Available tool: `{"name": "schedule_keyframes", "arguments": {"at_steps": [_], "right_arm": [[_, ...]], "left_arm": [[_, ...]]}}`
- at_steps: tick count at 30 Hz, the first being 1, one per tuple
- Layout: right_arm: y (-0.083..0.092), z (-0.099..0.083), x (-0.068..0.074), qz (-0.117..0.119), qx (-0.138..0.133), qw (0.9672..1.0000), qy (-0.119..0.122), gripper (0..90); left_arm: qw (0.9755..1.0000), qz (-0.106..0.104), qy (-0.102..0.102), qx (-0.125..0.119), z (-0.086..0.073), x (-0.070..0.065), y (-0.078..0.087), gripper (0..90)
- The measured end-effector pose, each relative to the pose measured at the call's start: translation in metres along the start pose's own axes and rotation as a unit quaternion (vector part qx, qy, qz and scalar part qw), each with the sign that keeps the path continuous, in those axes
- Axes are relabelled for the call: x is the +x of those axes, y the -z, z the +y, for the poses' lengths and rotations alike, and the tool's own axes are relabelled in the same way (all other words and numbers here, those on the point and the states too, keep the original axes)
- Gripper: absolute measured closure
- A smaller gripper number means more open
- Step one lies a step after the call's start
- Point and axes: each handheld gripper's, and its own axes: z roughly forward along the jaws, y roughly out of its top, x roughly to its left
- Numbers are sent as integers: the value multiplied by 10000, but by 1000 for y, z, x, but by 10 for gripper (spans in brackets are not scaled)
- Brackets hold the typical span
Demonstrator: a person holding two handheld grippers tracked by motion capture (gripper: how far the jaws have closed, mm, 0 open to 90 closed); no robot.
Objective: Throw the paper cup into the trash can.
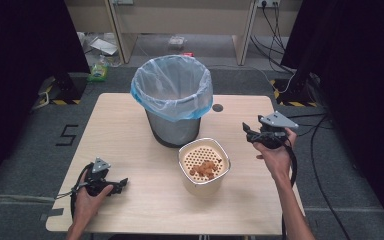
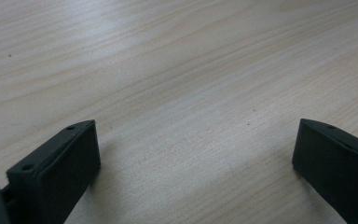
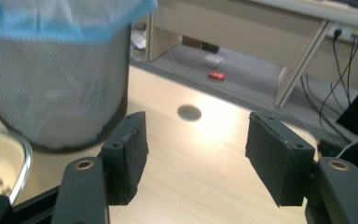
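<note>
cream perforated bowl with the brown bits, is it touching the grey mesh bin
Cannot tell. In the high view the cream perforated bowl sits right before the grey mesh bin; no gap or contact shows plainly.

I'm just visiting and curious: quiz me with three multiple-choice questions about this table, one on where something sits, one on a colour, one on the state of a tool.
1. Where does the cream strainer bowl stand?
A. in front of the bin, on the person's side
B. behind the bin
C. inside the bin

2. What colour is the liner in the mesh bin?
A. black
B. light blue
C. red

3. How do the right gripper's jaws stand?
A. shut on food
B. shut on nothing
C. open, with nothing between them

Answers: 1 A, the high view shows it nearer the person than the bin. 2 B, pale blue plastic folds over the rim. 3 C, bare table shows between the jaws.
</note>
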Motion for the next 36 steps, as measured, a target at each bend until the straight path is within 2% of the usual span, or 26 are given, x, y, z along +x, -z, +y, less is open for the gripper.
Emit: {"name": "schedule_keyframes", "arguments": {"at_steps": [5,8,16,19,26,31,33,36], "right_arm": [[3,-25,-2,-58,130,9998,-134,389],[5,-35,-1,-94,190,9997,-152,389],[7,-61,6,-4,353,9991,-223,383],[5,-74,9,5,394,9987,-322,382],[1,-101,16,129,820,9960,-339,365],[1,-108,20,192,992,9941,-398,351],[0,-110,22,173,1126,9930,-298,343],[-1,-114,24,252,1180,9922,-318,341]], "left_arm": [[10000,1,-2,1,0,0,0,0],[10000,1,-2,0,0,0,0,0],[10000,2,-1,-3,0,0,0,0],[10000,1,2,-4,0,0,0,0],[10000,-5,4,-1,0,0,0,0],[10000,-6,8,-1,0,0,0,0],[10000,-7,8,1,0,0,0,0],[10000,-5,4,1,0,0,0,0]]}}
